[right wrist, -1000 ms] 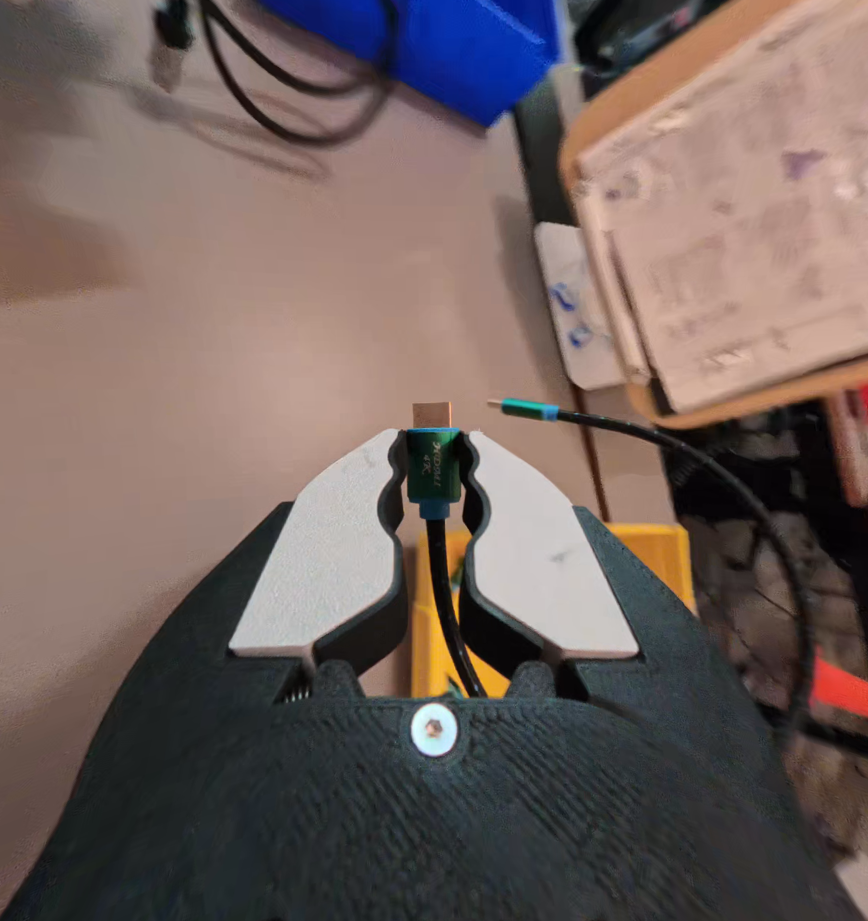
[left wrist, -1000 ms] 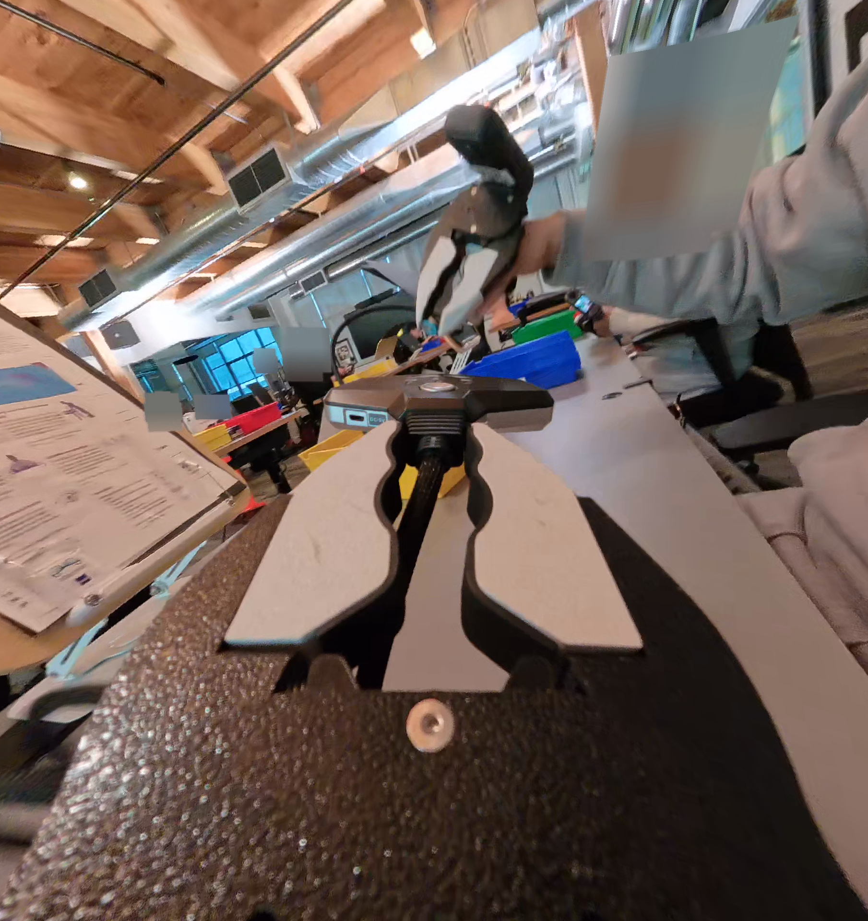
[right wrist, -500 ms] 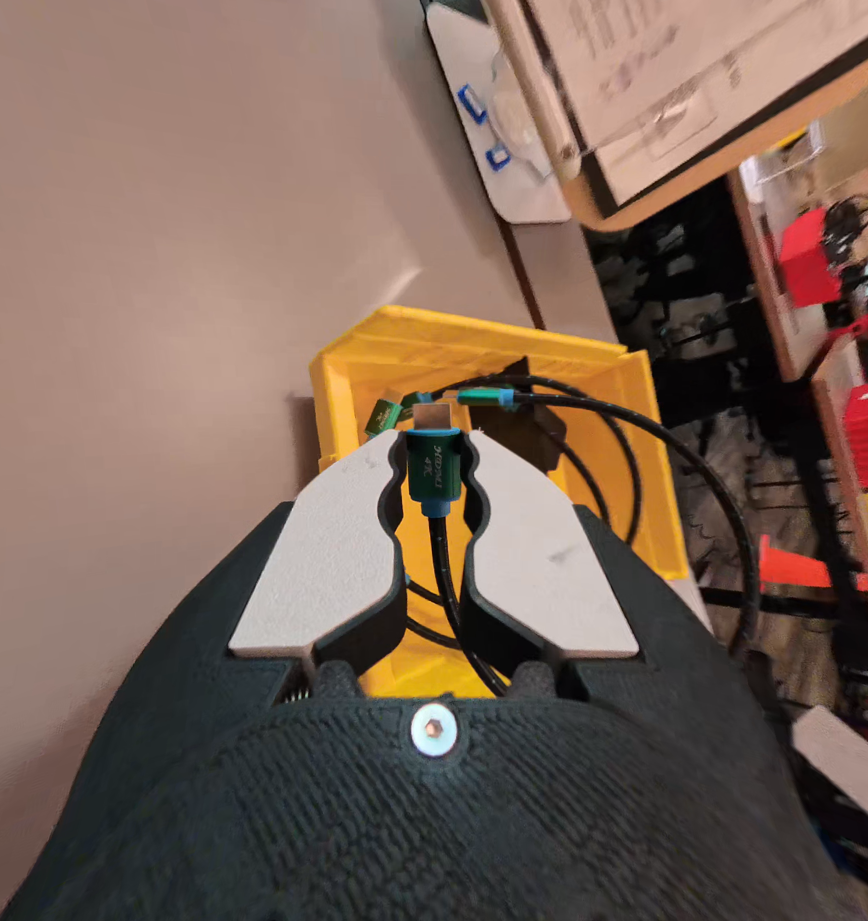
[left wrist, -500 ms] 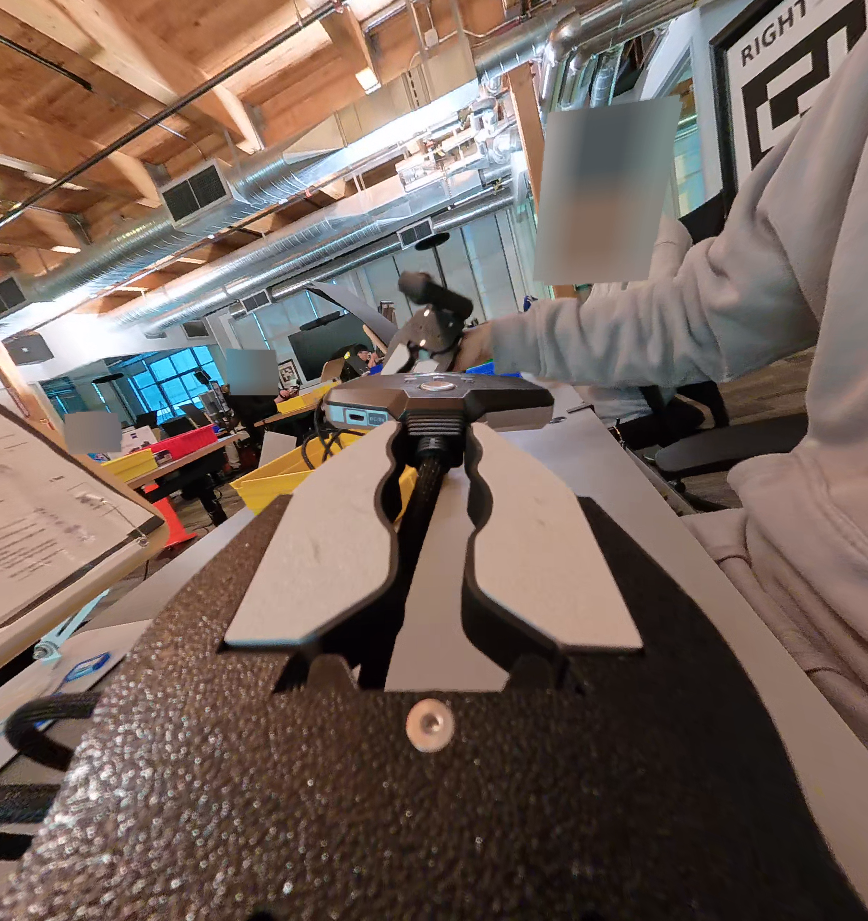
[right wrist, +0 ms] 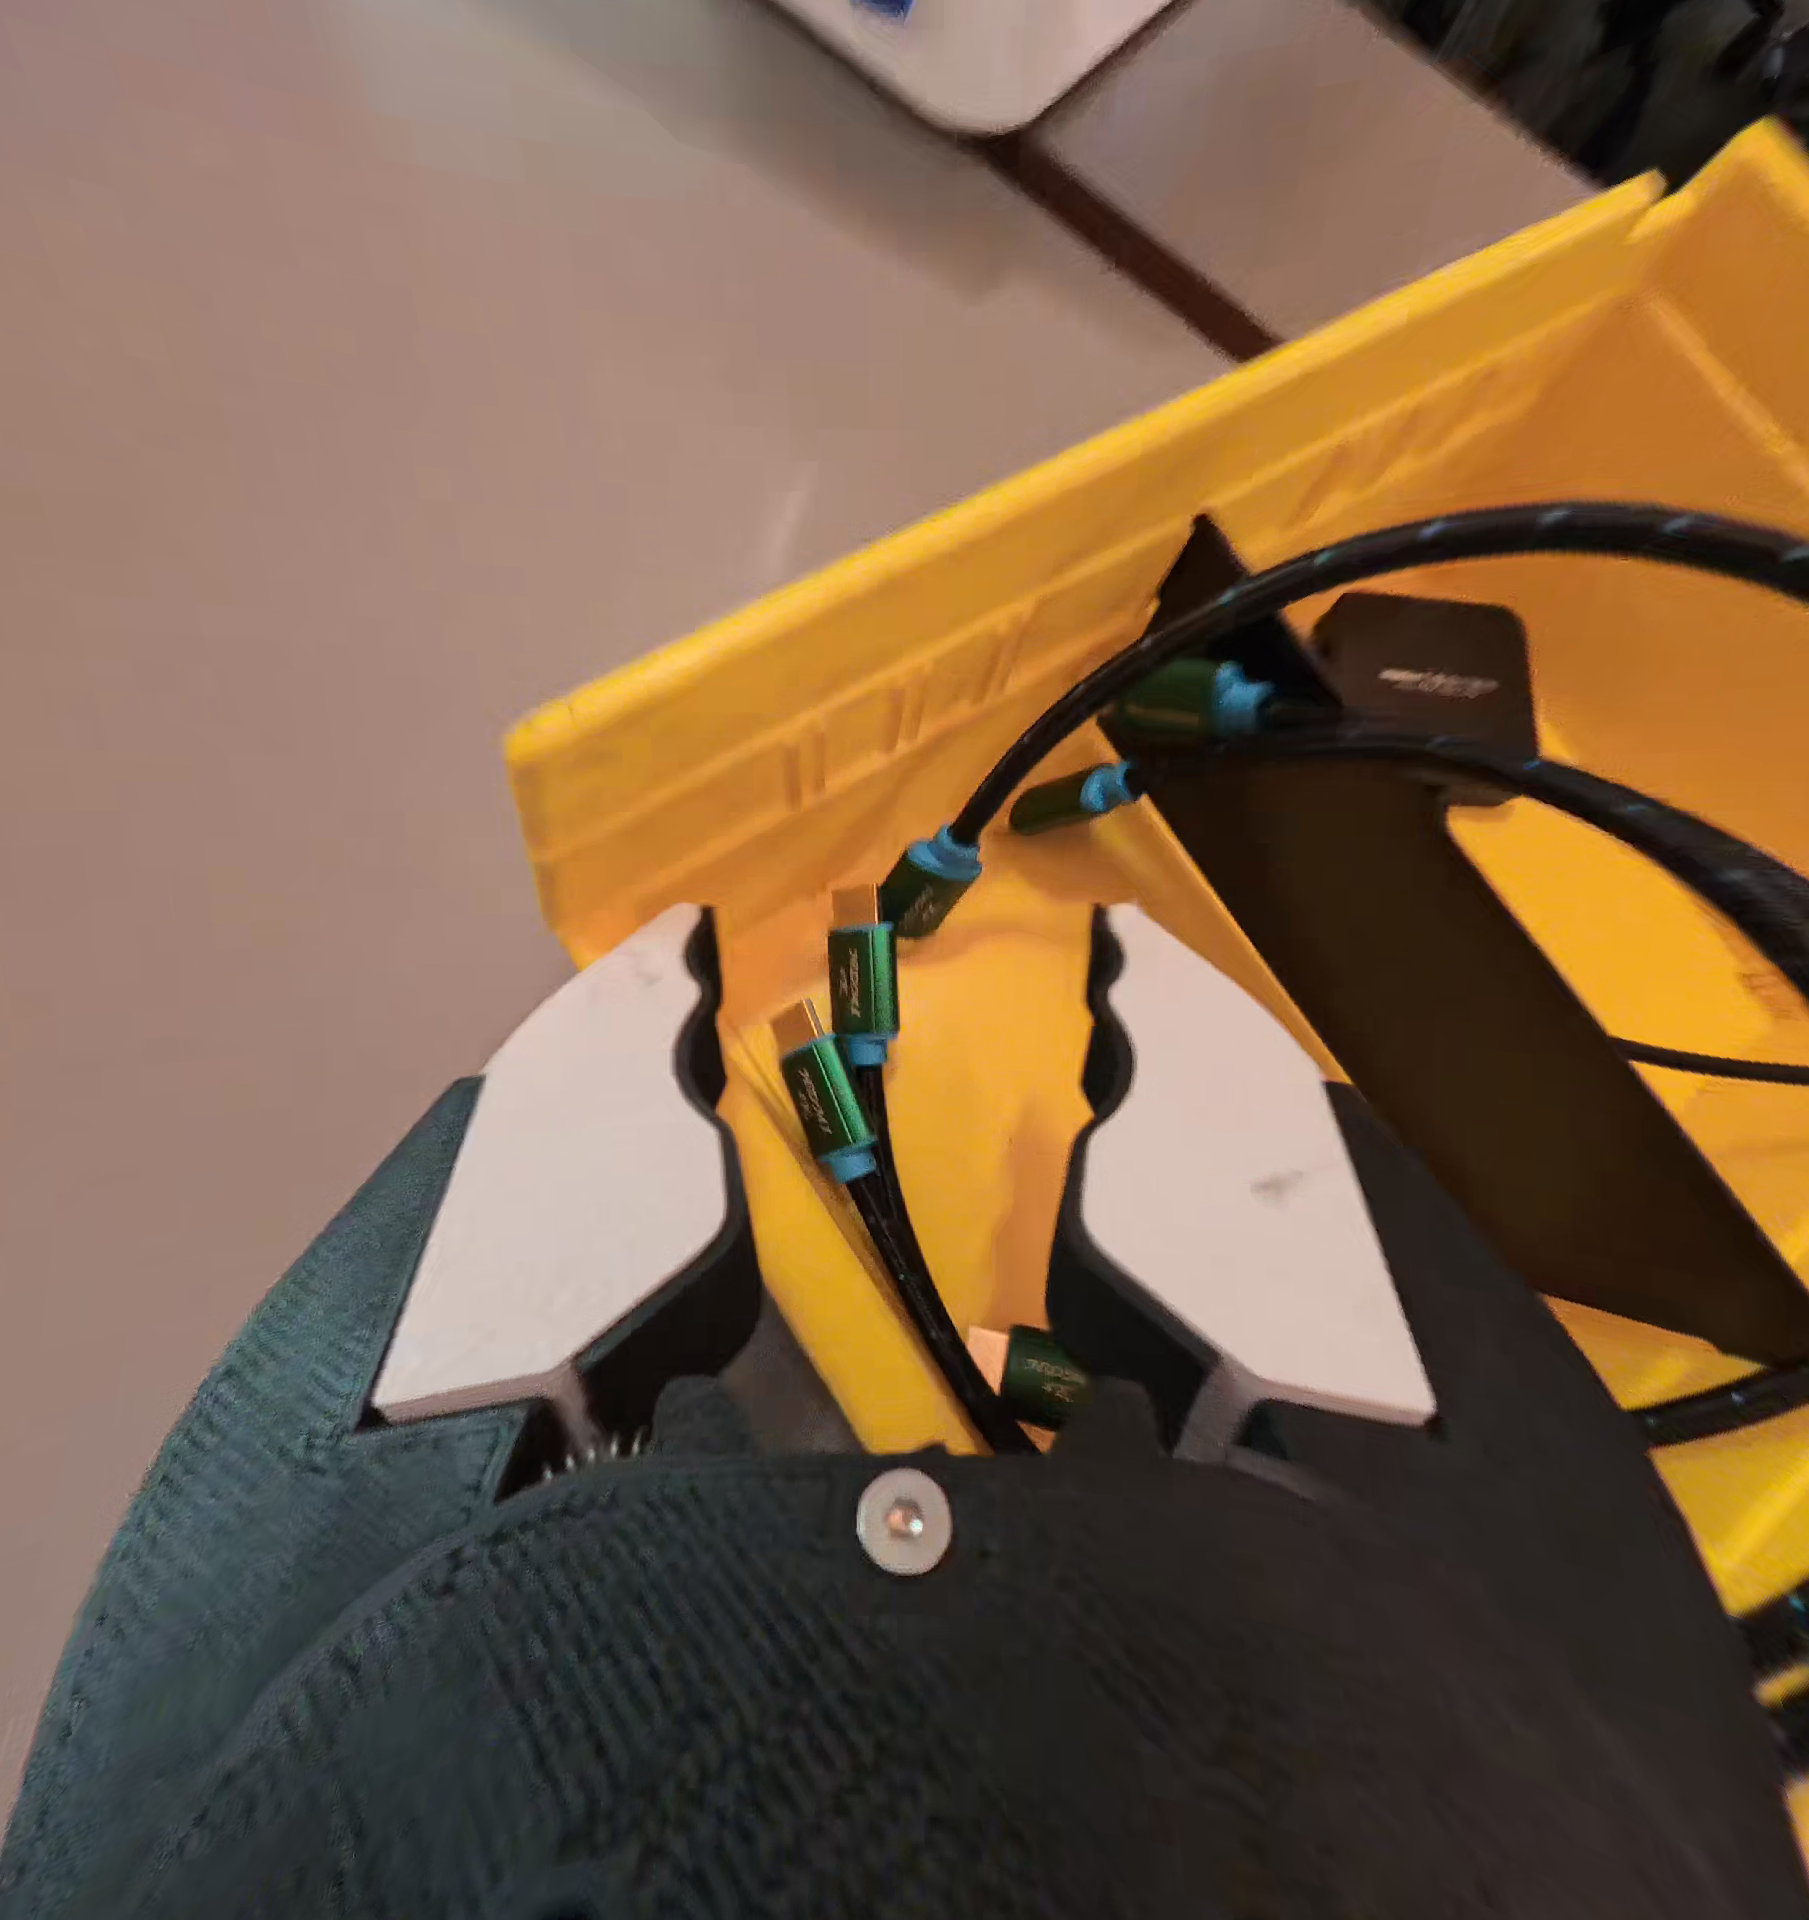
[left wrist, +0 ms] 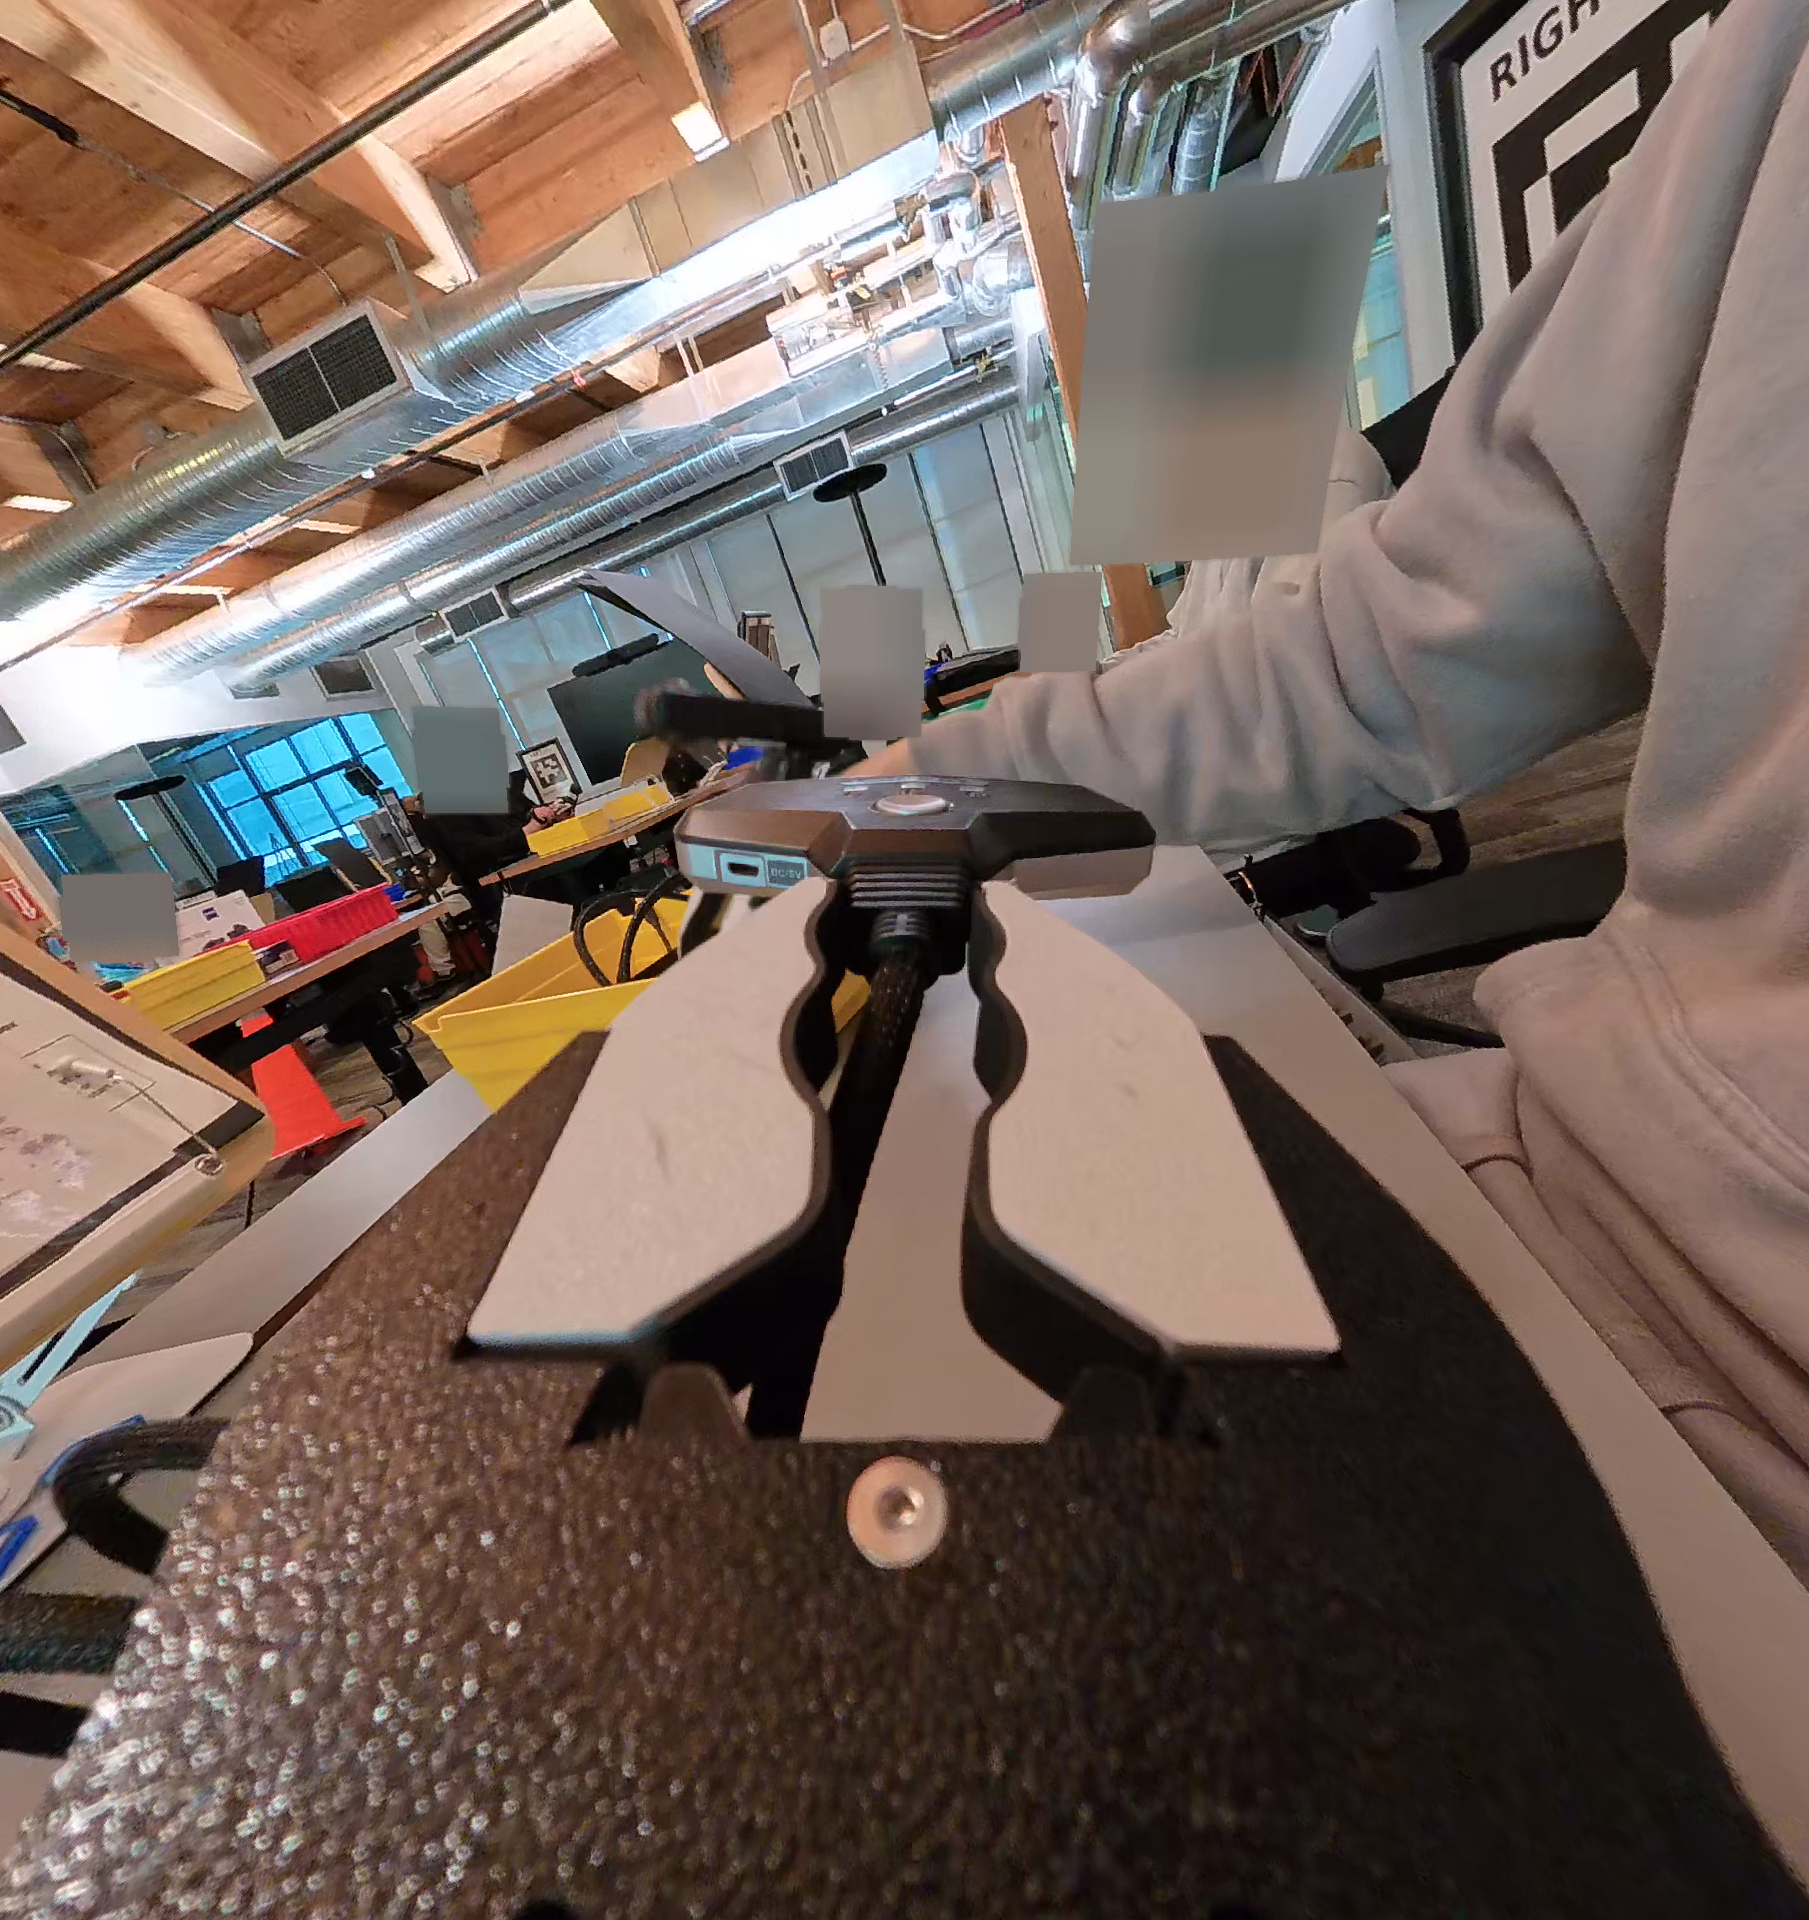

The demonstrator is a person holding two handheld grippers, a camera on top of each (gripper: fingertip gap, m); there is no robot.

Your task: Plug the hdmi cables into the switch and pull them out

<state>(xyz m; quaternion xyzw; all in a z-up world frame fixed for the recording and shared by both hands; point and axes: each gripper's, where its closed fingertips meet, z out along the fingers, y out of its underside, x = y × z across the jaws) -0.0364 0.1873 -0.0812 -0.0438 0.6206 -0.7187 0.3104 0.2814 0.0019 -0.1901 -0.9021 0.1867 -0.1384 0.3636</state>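
My left gripper [left wrist: 905, 920] is shut on the ribbed cable neck of the dark grey HDMI switch [left wrist: 915, 821] and holds it above the table. No plug shows in the switch's visible side. My right gripper [right wrist: 895, 925] is open over the near corner of the yellow bin [right wrist: 879, 707]. Several green HDMI plugs lie in the bin between its fingers, one plug [right wrist: 860, 982] touching another [right wrist: 825, 1101]. Their black braided cables [right wrist: 1502, 551] loop across the bin. The right gripper also shows blurred behind the switch in the left wrist view [left wrist: 734, 717].
A black divider [right wrist: 1399, 987] and a small black box [right wrist: 1430, 665] sit in the bin. The bin [left wrist: 526, 1023] stands left of the switch. A clipboard with paper [left wrist: 48, 1122] overhangs the left. A person's grey sleeve [left wrist: 1399, 644] fills the right. The beige table [right wrist: 256, 520] lies left.
My right gripper swung over the yellow bin and opened, letting the green HDMI plug drop among the others. My left gripper still holds the switch and its view has tilted a little.
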